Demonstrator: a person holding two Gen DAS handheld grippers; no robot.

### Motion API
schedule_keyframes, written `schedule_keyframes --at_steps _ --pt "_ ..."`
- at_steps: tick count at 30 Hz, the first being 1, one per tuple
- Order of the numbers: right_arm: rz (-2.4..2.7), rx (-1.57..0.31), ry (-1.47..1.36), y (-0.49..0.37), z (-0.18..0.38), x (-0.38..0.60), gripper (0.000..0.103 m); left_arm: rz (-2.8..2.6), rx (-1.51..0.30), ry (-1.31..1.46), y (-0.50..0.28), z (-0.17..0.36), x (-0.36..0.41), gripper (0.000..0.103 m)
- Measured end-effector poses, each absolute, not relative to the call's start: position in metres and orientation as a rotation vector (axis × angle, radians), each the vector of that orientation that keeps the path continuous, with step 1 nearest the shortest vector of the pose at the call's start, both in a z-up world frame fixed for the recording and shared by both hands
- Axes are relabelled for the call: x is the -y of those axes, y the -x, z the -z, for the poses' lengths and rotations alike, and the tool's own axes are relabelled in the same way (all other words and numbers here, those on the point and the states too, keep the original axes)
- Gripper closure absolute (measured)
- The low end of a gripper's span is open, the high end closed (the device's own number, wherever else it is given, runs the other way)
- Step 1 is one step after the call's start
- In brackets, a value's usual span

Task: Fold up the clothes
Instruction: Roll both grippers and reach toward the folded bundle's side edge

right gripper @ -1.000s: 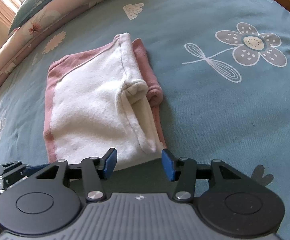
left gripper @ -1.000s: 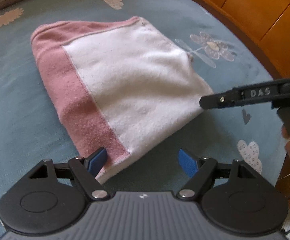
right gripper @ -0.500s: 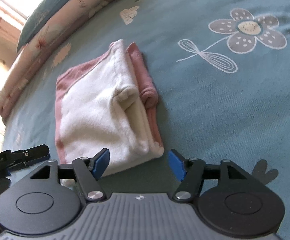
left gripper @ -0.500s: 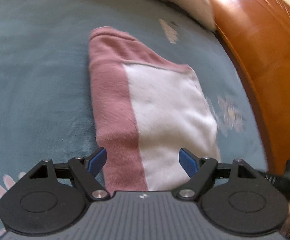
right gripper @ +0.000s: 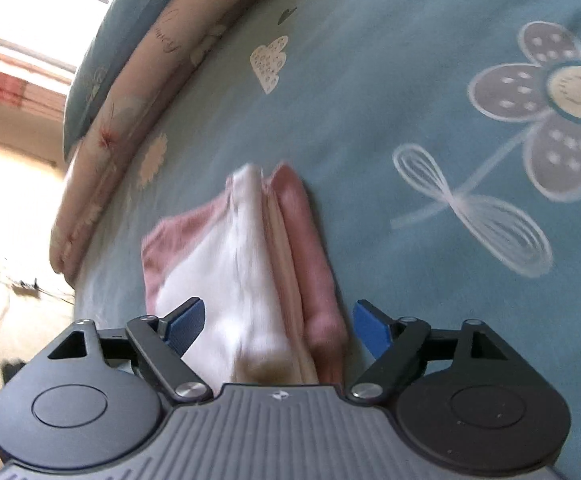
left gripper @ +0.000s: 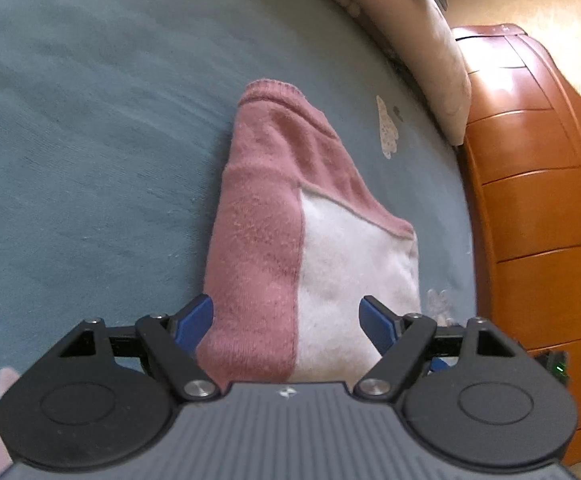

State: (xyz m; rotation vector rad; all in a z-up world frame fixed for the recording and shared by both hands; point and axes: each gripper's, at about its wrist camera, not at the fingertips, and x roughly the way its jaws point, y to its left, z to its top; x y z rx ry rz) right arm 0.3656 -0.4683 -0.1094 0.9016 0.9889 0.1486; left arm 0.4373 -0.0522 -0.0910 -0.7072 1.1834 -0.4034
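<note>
Folded clothing, a pink and white fleecy garment (left gripper: 314, 240), lies flat on a bed covered by a blue-green sheet (left gripper: 90, 140) printed with pale flowers. Seen from the left wrist camera, the garment runs away from the lens: a pink band along its left side and far end, a white panel on the right.

The left gripper (left gripper: 286, 320) sits low at the near end of the garment. Its blue-padded fingers (left gripper: 192, 322) are spread wide, one on each side of the cloth, and hold nothing. Whether the pads touch the fabric cannot be told.

From the right wrist camera, the same garment (right gripper: 250, 272) appears slightly blurred, showing its stacked layers edge-on: white on the left, cream in the middle, a pink roll on the right. The right gripper (right gripper: 278, 324) also has its fingers (right gripper: 370, 330) wide apart, straddling the near end of the bundle without gripping it.

A large grey flower print (right gripper: 550, 112) sits on the sheet to the right of the garment. A long floral pillow (right gripper: 122, 128) lies along the far edge of the bed. An orange wooden bed frame (left gripper: 538, 220) stands at the right in the left camera's view.
</note>
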Motion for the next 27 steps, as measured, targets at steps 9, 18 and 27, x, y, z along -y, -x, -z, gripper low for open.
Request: schedule_keyframes --at_steps 9,18,27 --pt "-0.249 -1.068 -0.922 -0.414 0.143 0.466 0.008 0.424 -1.245 0.717 -0.46 0.119 0.055 0.019" --pt "-0.31 -1.056 -0.965 -0.455 0.149 0.456 0.002 0.521 -1.258 0.768 -0.496 0.133 0.072 0.009" --pt "-0.393 -1.153 -1.018 -0.425 0.149 0.448 0.0 0.598 -1.308 0.842 -0.467 0.144 0.058 0.009"
